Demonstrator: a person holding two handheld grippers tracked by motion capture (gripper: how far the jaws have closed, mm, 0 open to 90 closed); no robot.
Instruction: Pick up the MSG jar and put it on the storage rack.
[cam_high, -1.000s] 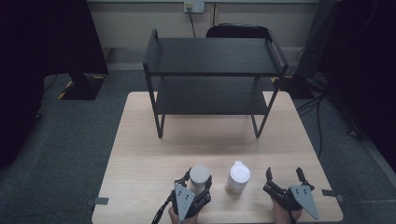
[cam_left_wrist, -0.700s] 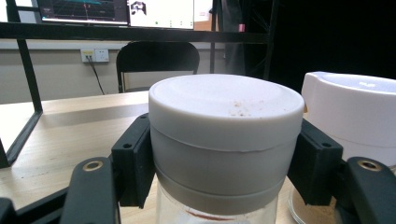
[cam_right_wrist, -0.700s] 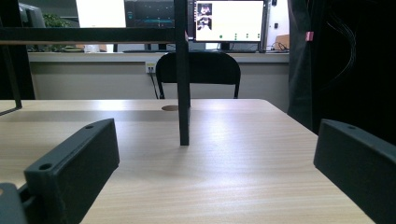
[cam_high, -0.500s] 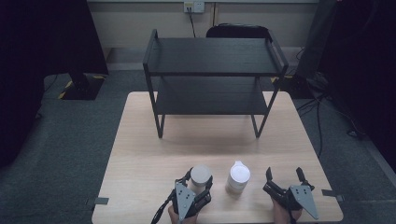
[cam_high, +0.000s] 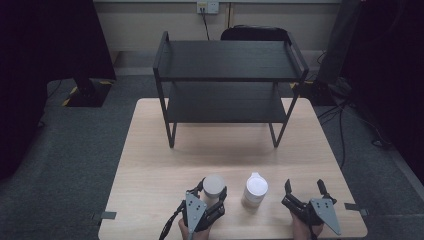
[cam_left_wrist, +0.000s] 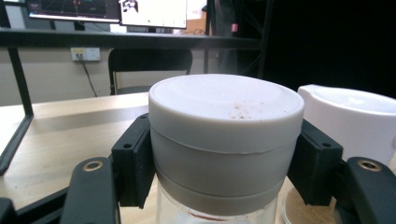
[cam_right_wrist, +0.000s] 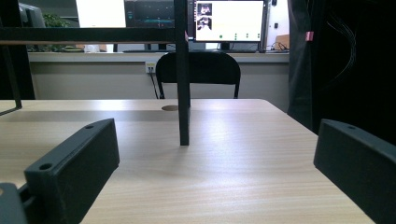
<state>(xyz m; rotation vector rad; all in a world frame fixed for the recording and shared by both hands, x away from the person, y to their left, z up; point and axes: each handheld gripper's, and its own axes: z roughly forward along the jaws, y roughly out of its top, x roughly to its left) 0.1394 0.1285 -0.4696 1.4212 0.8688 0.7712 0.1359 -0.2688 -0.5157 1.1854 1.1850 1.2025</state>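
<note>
Presently, left gripper (cam_high: 214, 192) lies level, clamped on the grey-lidded jar (cam_high: 214, 185); right gripper (cam_high: 304, 189), beyond the white jar (cam_high: 255, 189), gapes empty.

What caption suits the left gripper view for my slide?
Left gripper shut on a grey-lidded glass jar, beside a white-lidded jar.

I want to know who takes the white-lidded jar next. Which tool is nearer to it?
Left. The left tool, shut on the grey-lidded jar, sits right beside the white-lidded jar; the right tool stands open, slightly farther off on its other side.
</note>
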